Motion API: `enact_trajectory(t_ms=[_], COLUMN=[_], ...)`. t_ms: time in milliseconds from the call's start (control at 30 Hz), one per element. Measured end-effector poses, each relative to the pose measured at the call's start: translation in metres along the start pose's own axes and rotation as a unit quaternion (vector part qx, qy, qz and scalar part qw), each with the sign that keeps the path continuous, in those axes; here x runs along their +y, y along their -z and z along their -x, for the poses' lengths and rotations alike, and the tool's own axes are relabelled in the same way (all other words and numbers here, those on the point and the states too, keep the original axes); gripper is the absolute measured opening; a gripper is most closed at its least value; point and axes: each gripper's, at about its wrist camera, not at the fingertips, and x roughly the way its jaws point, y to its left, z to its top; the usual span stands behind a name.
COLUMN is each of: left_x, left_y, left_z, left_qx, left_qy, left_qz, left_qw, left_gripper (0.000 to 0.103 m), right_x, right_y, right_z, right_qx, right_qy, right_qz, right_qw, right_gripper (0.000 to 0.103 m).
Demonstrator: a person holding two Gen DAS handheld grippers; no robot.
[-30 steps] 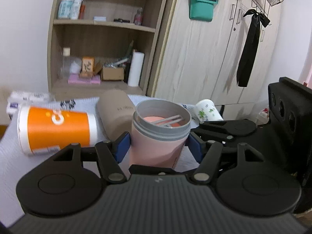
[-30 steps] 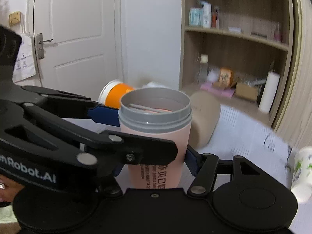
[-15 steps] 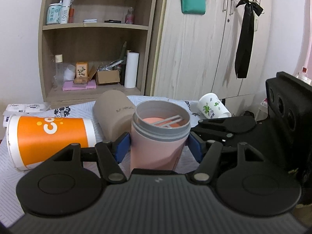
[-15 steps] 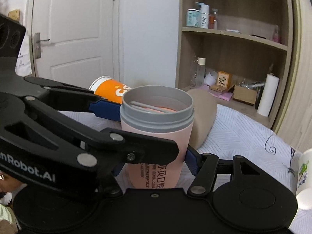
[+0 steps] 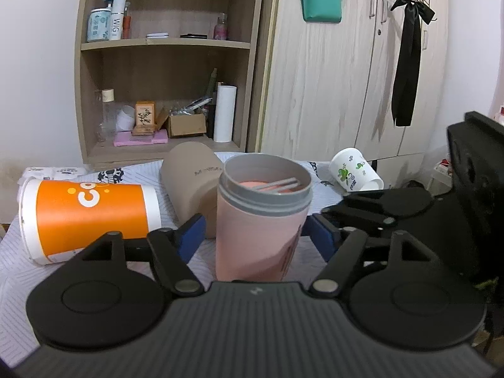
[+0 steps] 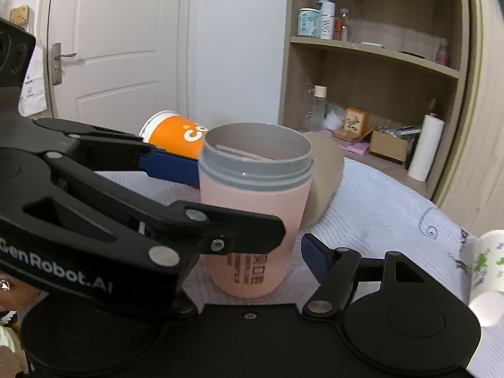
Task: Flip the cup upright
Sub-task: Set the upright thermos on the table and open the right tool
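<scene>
A pink cup with a grey rim stands upright on the white quilted surface, also in the right wrist view. My left gripper is open, its blue pads apart from the cup on both sides. My right gripper is open too; one blue pad stands clear of the cup's right side, the other is hidden behind the left gripper's black arm. Both grippers flank the same cup.
An orange cup lies on its side at left, a tan cup lies behind the pink one, a white cup with green print lies at right. A wooden shelf and wardrobe stand behind.
Both grippers have opened, so gaps show between the pads and the pink cup, which now stands on the surface. The views have drawn back a little.
</scene>
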Motion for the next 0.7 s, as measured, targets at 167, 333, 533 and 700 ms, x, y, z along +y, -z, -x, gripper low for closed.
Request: enact_trajectory(t_ms=[167, 333, 533, 700], left_x=[-0.002, -0.005, -0.008, -0.006], left_y=[0.001, 0.005, 0.011, 0.013], left_z=[0.006, 0.012, 0.022, 0.041], left_qx=[0.0, 0.016, 0.022, 0.02], left_qy=[-0.011, -0.019, -0.028, -0.044], left_qz=[0.005, 0.006, 0.031, 0.059], left_qw=[0.9999, 0.9997, 0.9989, 0.9971], left_gripper=[0.079, 0.08, 0.08, 0.08], right_x=[0.003, 0.005, 0.014, 0.017], right_y=[0.004, 0.013, 0.027, 0.035], right_z=[0.013, 0.029, 0.05, 0.071], right_qx=[0.005, 0.006, -0.012, -0.025], right_qy=[0.016, 0.039, 0.065, 0.089], right_qz=[0.003, -0.006, -0.041, -0.068], right_qw=[1.0, 0.999, 0.997, 0.993], right_gripper=[0.078, 0.078, 0.078, 0.078])
